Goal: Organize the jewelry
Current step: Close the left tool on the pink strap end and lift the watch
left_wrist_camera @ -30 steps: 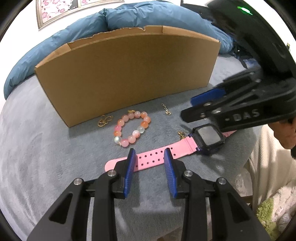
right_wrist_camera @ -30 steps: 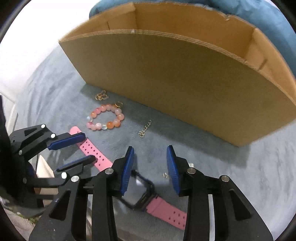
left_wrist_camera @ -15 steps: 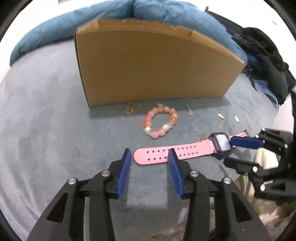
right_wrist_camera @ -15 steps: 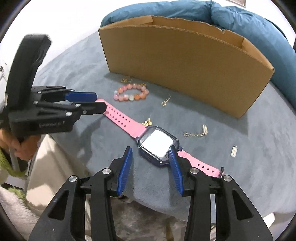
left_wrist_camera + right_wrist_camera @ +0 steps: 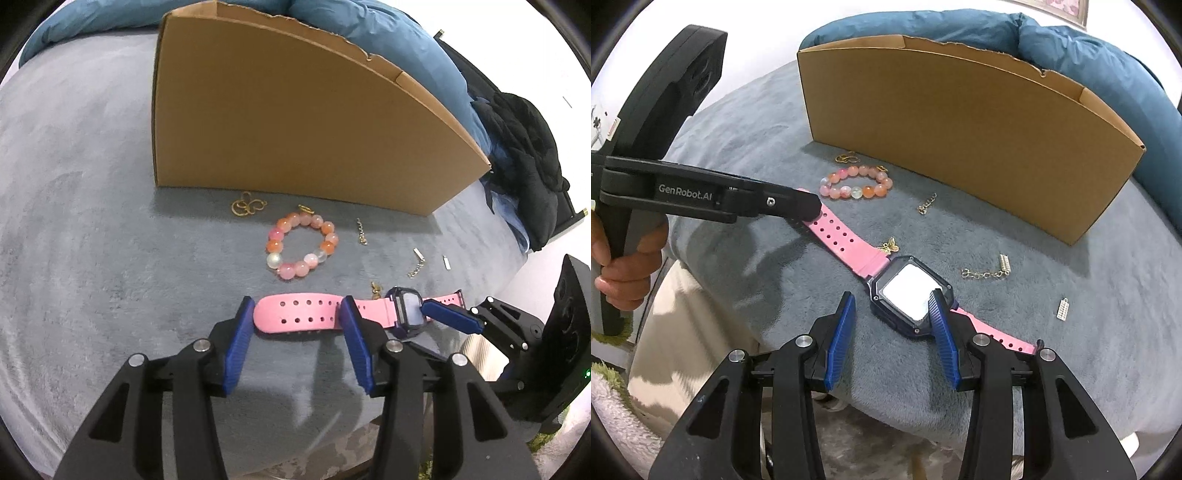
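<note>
A pink-strapped watch [image 5: 306, 312] with a dark case [image 5: 910, 295] lies flat on the grey blanket. My left gripper [image 5: 297, 314] is open, its fingers straddling the free end of the strap. My right gripper [image 5: 892, 308] is open at the watch case, its right finger over the case edge. A pink-orange bead bracelet [image 5: 301, 245] [image 5: 855, 182] lies behind the watch. A gold clasp [image 5: 247, 207], short gold chains [image 5: 361, 232] [image 5: 984, 271], a butterfly charm [image 5: 888, 245] and small silver pieces [image 5: 1063, 309] lie scattered. A cardboard box [image 5: 295, 122] [image 5: 960, 122] stands behind.
The grey blanket [image 5: 81, 240] covers a bed, with its edge close under both grippers. A blue duvet [image 5: 388, 40] lies behind the box. Dark clothes [image 5: 528, 162] are piled at the right.
Both grippers have moved closer to the watch: the left one now brackets the strap end and the right one has reached the case. The watch has not moved.
</note>
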